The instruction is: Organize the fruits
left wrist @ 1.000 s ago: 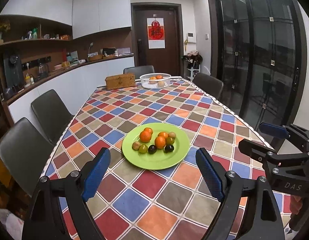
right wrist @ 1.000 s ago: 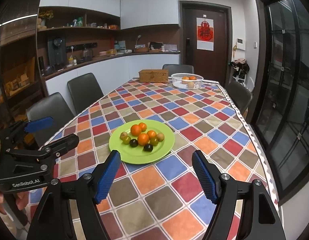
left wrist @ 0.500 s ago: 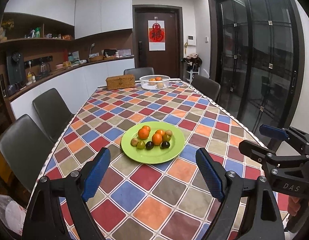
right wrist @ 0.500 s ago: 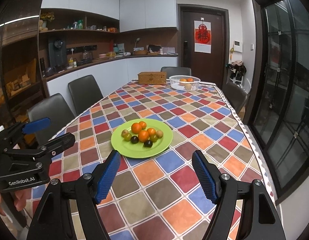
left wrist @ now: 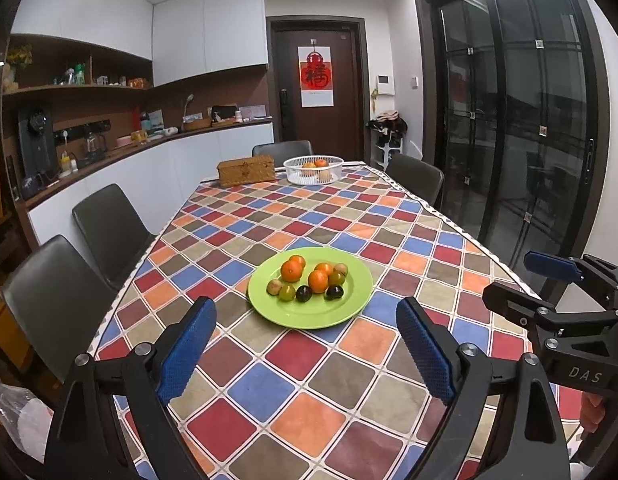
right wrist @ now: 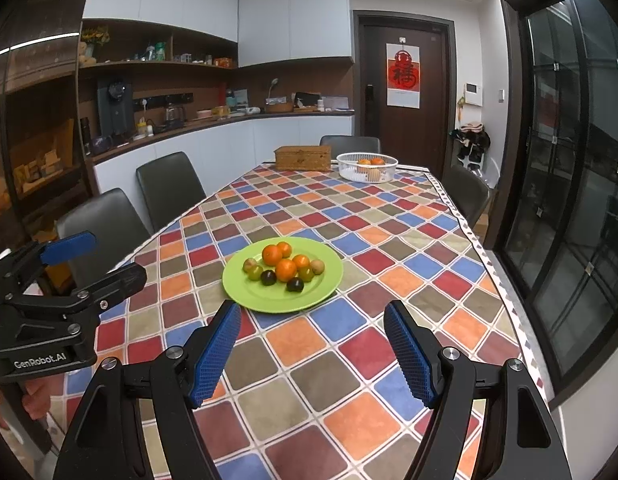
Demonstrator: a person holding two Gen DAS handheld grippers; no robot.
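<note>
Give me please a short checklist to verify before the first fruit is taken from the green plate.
1. Left tool open and empty: ok.
2. Right tool open and empty: ok.
3. Fruits on the green plate lie uncovered, nothing above them: ok.
4. Fruits are spaced enough for the fingers: not ok; the oranges touch the small green and dark ones, so an edge piece like the dark plum looks easier.
5. White basket at the far end has free room: cannot tell; it already holds some fruit.
6. Tools are near the plate: not ok; both sit well short of it.
</note>
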